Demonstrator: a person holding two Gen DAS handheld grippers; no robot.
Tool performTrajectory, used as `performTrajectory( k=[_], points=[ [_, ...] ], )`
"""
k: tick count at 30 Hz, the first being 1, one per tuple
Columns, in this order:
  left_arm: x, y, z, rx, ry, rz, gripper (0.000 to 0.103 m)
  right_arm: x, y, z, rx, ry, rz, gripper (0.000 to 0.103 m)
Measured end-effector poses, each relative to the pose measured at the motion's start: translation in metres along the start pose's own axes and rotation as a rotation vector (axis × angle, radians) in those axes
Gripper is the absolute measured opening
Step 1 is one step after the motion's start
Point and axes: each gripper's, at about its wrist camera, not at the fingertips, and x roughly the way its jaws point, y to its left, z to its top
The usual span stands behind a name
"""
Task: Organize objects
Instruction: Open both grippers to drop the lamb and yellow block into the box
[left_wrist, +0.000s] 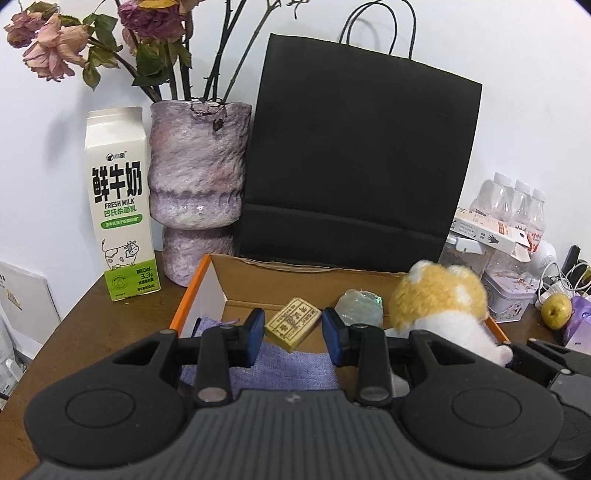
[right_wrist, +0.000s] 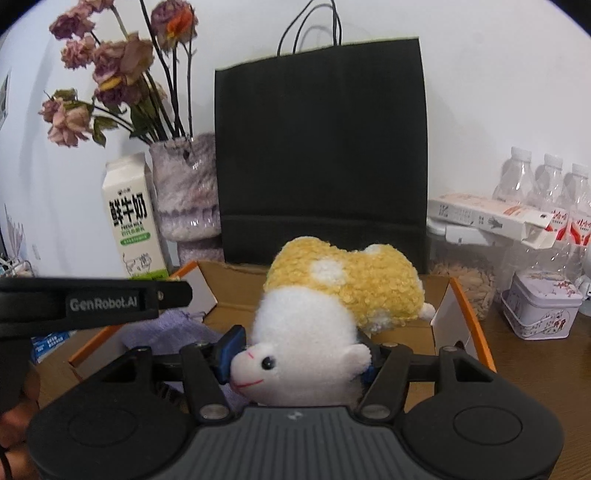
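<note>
An open cardboard box with orange edges (left_wrist: 192, 295) (right_wrist: 472, 314) sits on the brown table. Inside it lie a purple cloth (left_wrist: 288, 369) (right_wrist: 173, 332), a small tan printed box (left_wrist: 293, 324) and a pale green wrapped lump (left_wrist: 360, 306). My left gripper (left_wrist: 293, 334) is open and empty above the cloth, the tan box showing between its fingers. My right gripper (right_wrist: 299, 354) is shut on a white and yellow plush toy (right_wrist: 325, 317), held over the box; the toy also shows in the left wrist view (left_wrist: 439, 302). The right finger is hidden behind the plush.
A black paper bag (left_wrist: 354, 158) (right_wrist: 321, 147) stands behind the box, with a purple vase of dried roses (left_wrist: 195, 192) and a milk carton (left_wrist: 120, 206) to its left. At right are bottles (right_wrist: 546, 184), a tin (right_wrist: 539, 310) and a green fruit (left_wrist: 556, 310).
</note>
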Motion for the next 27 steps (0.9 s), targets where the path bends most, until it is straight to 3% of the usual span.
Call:
performTrajectory(
  k=[2,3,5,8,27],
  points=[
    [0.0,-0.001,0.0,0.005,-0.004,0.0,0.042,0.002,0.0,-0.001,0.0,0.004,-0.016,0.065],
    [0.0,-0.001,0.0,0.007,-0.007,0.0,0.047,0.002,-0.001,-0.001,0.004,0.001,-0.024,0.074],
    [-0.001,-0.001,0.001,0.006,-0.02,0.011,0.078,0.0,-0.002,0.0,0.011,-0.009,-0.034,0.091],
    [-0.004,0.0,0.002,-0.001,-0.039,0.023,0.103,-0.002,-0.002,0.001,0.013,-0.016,-0.048,0.103],
    [-0.011,0.003,0.003,-0.026,-0.032,0.047,0.103,-0.012,-0.003,0.001,0.012,0.0,-0.061,0.103]
  ],
)
